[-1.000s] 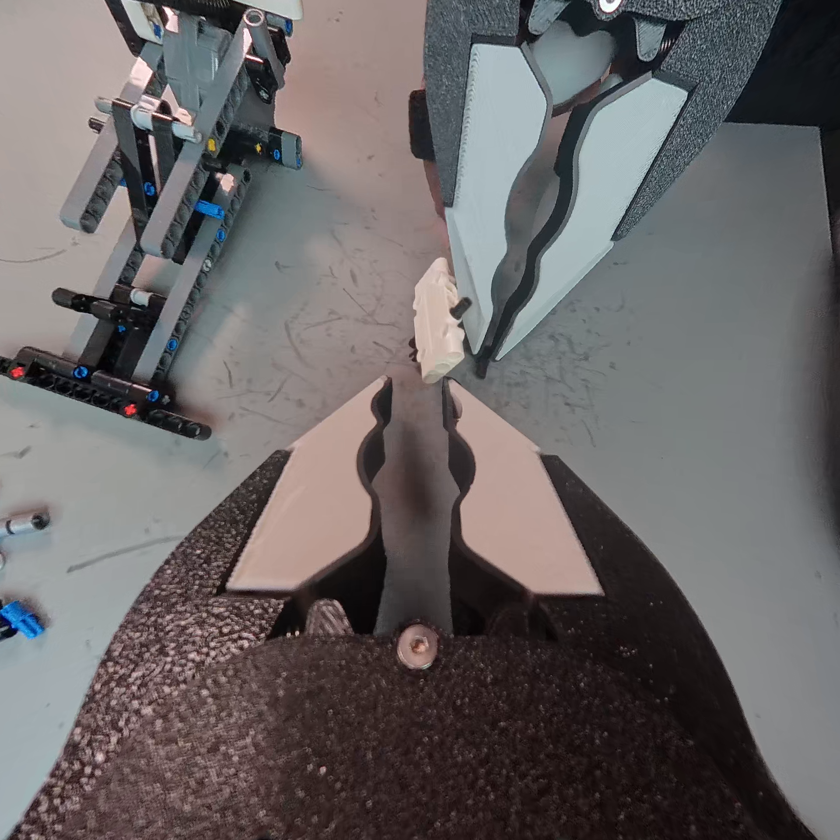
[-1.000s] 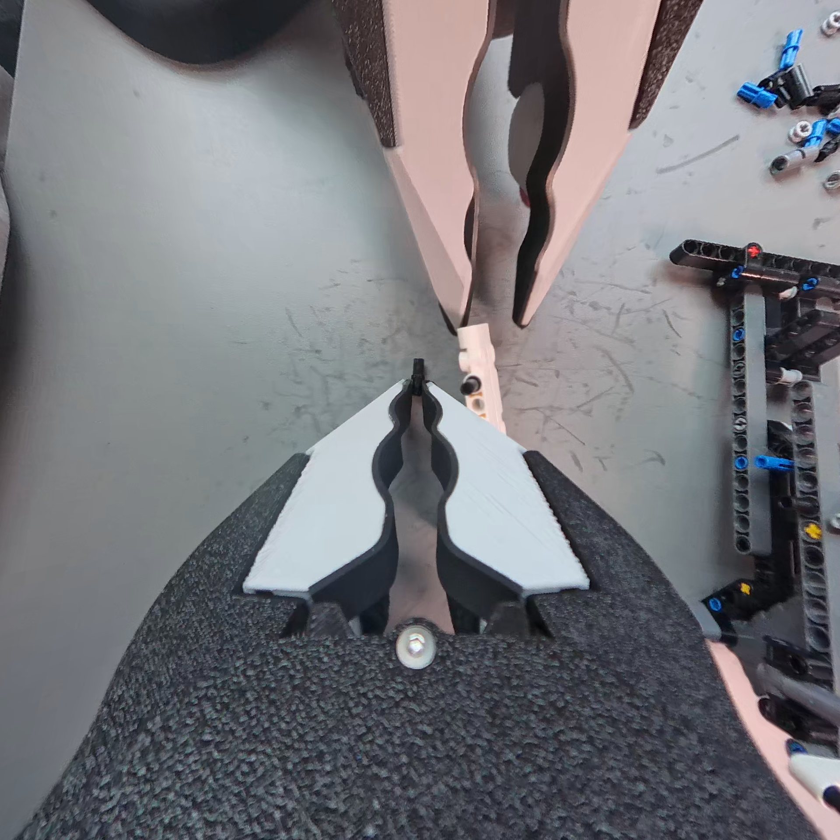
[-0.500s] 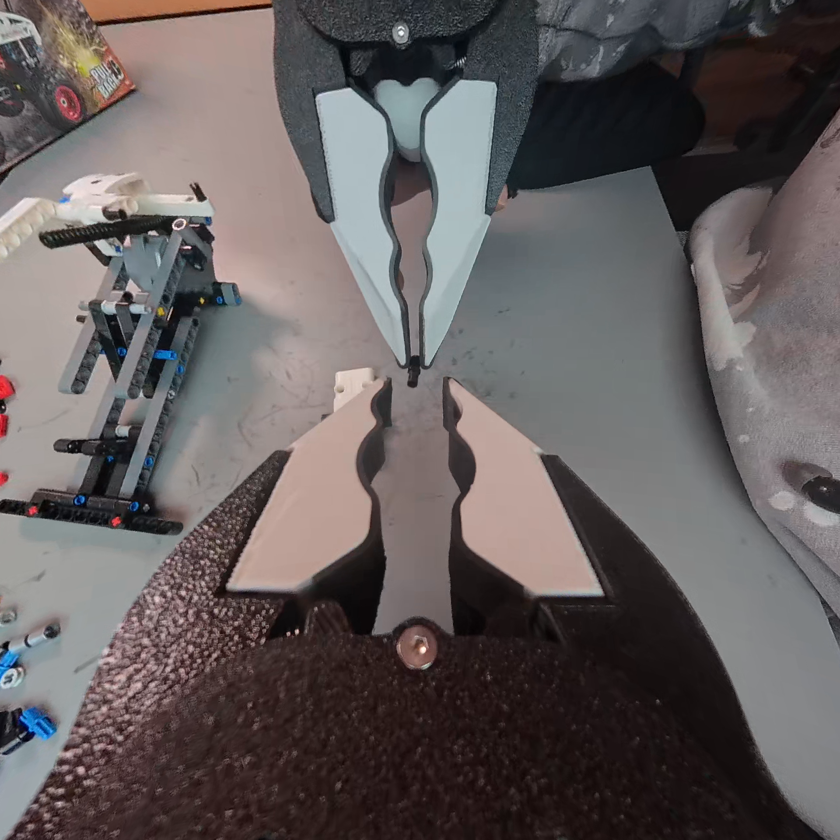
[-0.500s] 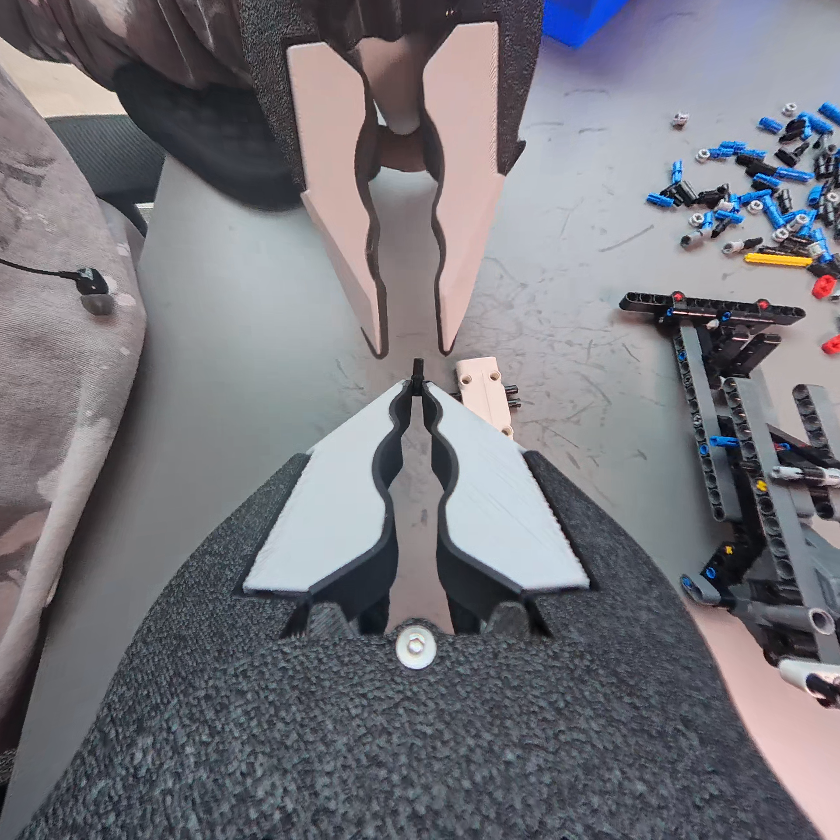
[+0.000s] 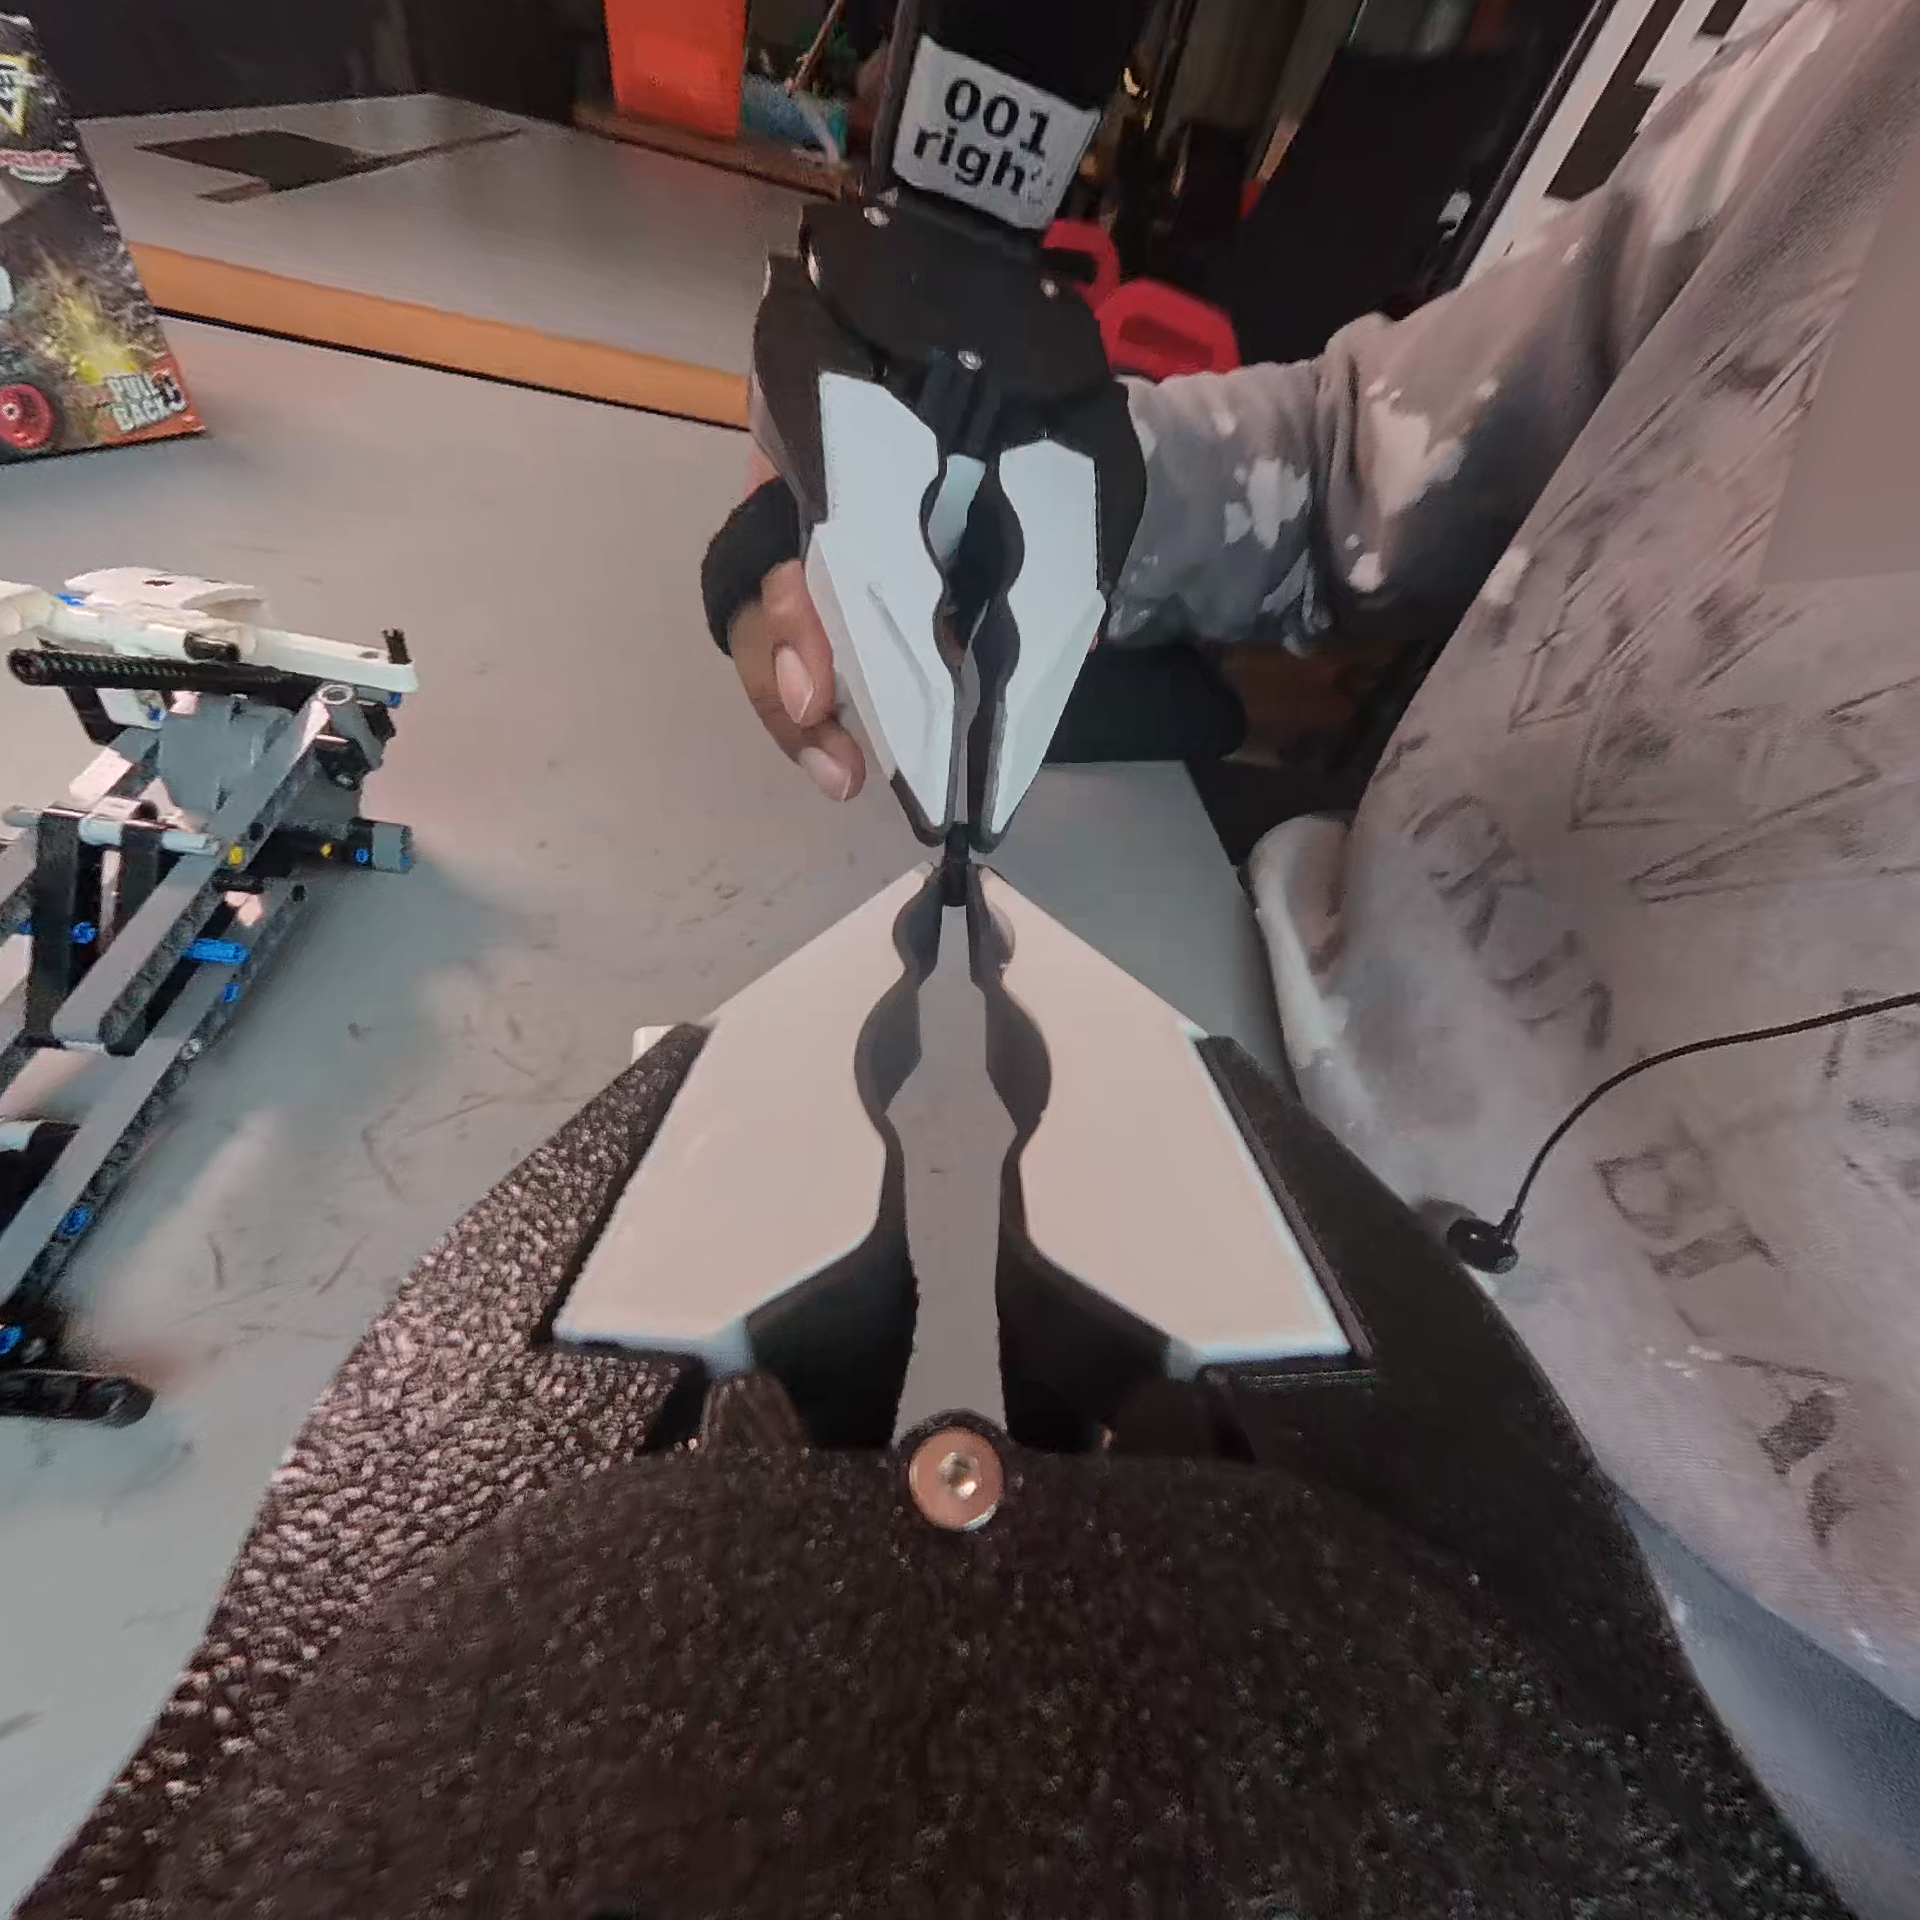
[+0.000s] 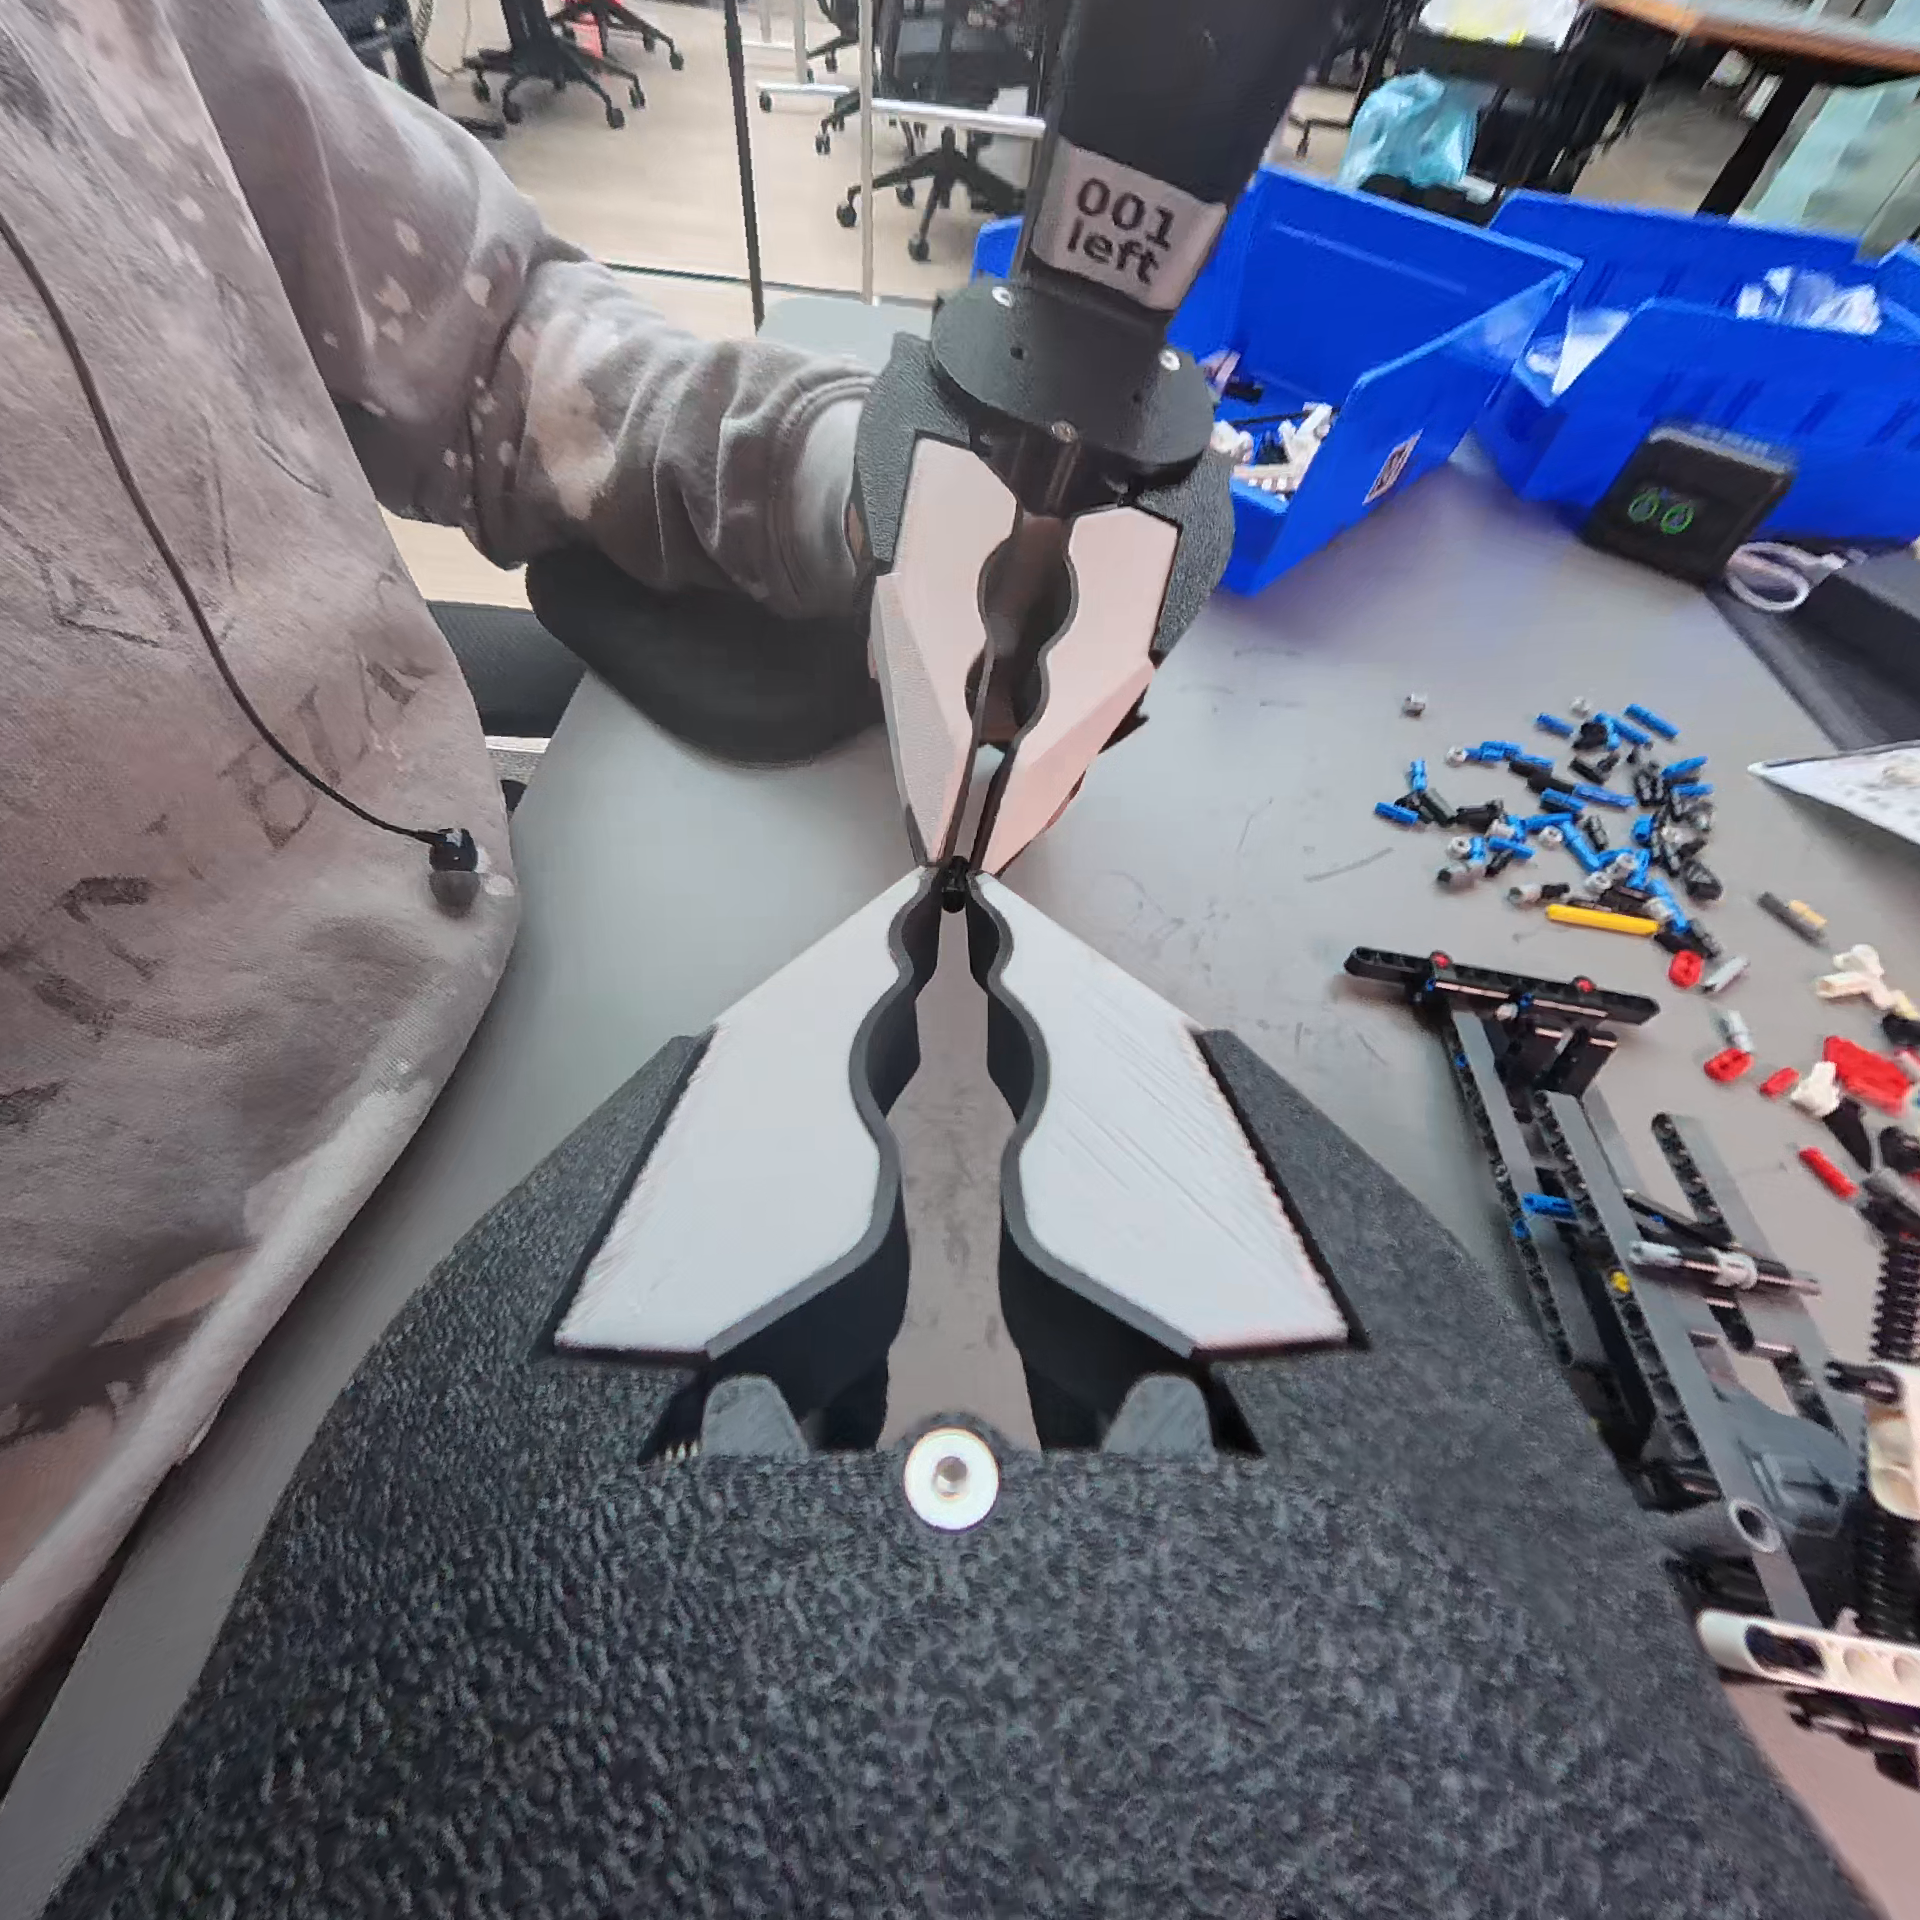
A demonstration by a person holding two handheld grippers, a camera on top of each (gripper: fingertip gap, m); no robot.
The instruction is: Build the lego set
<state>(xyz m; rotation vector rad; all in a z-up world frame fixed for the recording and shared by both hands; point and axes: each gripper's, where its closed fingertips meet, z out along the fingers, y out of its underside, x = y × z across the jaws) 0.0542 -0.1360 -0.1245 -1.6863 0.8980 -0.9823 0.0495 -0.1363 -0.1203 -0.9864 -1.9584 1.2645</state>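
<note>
A small black pin [image 5: 952, 871] is pinched between the tips of both grippers, which meet tip to tip above the grey table [image 5: 540, 582]. My left gripper [image 5: 952, 891] is shut on one end of the pin. My right gripper [image 6: 951, 896] is shut on the other end [image 6: 951, 891]. The right gripper also shows in the left wrist view [image 5: 958, 831], and the left gripper in the right wrist view [image 6: 958, 854]. A corner of a white piece [image 5: 655, 1039] shows beside my left finger. The half-built Lego chassis [image 5: 187, 831] lies to the left; it also shows in the right wrist view [image 6: 1621, 1195].
A pile of loose blue, black and red parts [image 6: 1590, 821] lies beyond the chassis. Blue bins [image 6: 1455, 364] and a small black device [image 6: 1683, 499] stand at the back. The set's box [image 5: 62, 312] stands far left. A person's sleeve and torso [image 5: 1662, 727] are close by. The tips of both grippers are at nearly the same place.
Both grippers have risen from the table and tilted up. My left gripper, open before, has closed on the pin held by my right gripper. The white piece stayed on the table.
</note>
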